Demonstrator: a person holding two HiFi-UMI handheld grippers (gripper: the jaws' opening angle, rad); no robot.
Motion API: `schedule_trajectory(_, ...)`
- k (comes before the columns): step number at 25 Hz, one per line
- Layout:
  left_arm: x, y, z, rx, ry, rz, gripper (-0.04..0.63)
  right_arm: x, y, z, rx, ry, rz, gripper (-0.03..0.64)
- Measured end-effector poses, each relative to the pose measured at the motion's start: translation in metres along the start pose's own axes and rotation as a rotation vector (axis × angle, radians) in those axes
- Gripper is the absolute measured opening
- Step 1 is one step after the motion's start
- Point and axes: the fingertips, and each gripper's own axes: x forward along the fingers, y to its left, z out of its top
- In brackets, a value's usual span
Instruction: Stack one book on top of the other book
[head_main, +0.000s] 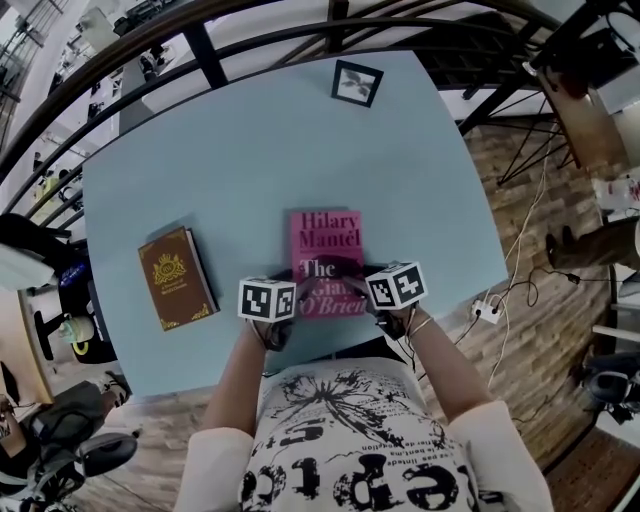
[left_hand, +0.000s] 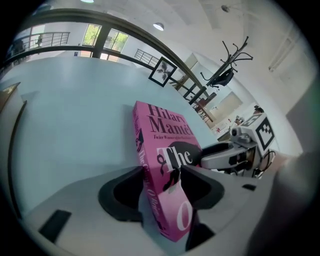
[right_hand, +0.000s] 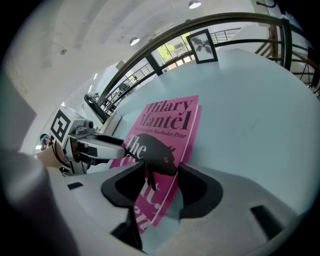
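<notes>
A pink paperback lies flat near the front edge of the pale blue table. A brown hardback with gold ornament lies apart to its left. My left gripper is at the pink book's near left corner. In the left gripper view the pink book's spine edge runs between the open jaws of my left gripper. My right gripper is at the near right corner. Its open jaws straddle the pink book's page edge, one jaw over the cover, the other beside it.
A small framed picture stands at the table's far edge. A power strip with cables lies on the wooden floor to the right. Dark railings curve behind the table. Each gripper shows in the other's view: right gripper, left gripper.
</notes>
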Motion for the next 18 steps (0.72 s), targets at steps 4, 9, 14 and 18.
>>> schedule_trajectory(4, -0.005, -0.004, -0.004, 0.002, -0.005, 0.018, 0.232, -0.005, 0.004, -0.003, -0.009, 0.015, -0.004, 0.196)
schedule_trajectory(9, -0.022, -0.018, -0.001, 0.015, -0.068, 0.079, 0.229, -0.023, 0.015, 0.005, -0.097, -0.004, -0.024, 0.189)
schedule_trajectory(14, -0.060, -0.035, 0.002, -0.003, -0.151, 0.148, 0.229, -0.046, 0.040, 0.010, -0.143, -0.010, 0.018, 0.184)
schedule_trajectory(18, -0.093, -0.040, 0.006, -0.051, -0.254, 0.207, 0.227, -0.057, 0.061, 0.022, -0.196, -0.028, 0.069, 0.178)
